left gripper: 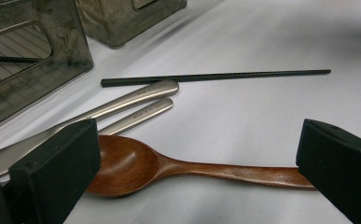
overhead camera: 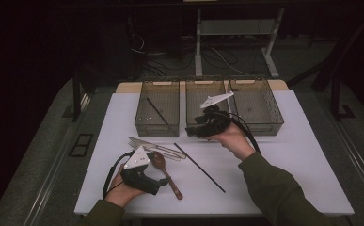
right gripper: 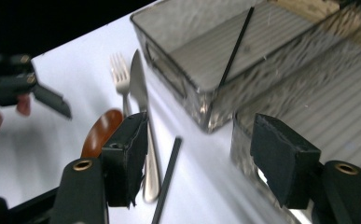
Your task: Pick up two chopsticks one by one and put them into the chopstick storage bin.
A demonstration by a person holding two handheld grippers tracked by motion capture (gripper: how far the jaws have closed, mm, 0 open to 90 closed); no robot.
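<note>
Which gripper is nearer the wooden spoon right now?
Left. The left gripper sits right beside the wooden spoon, open jaws straddling it; the right gripper hovers farther back by the trays.

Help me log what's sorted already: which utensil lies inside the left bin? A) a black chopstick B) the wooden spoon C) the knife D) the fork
A: a black chopstick lies slanted inside the left bin, while the wooden spoon, fork and knife lie on the table in front of it.
</note>
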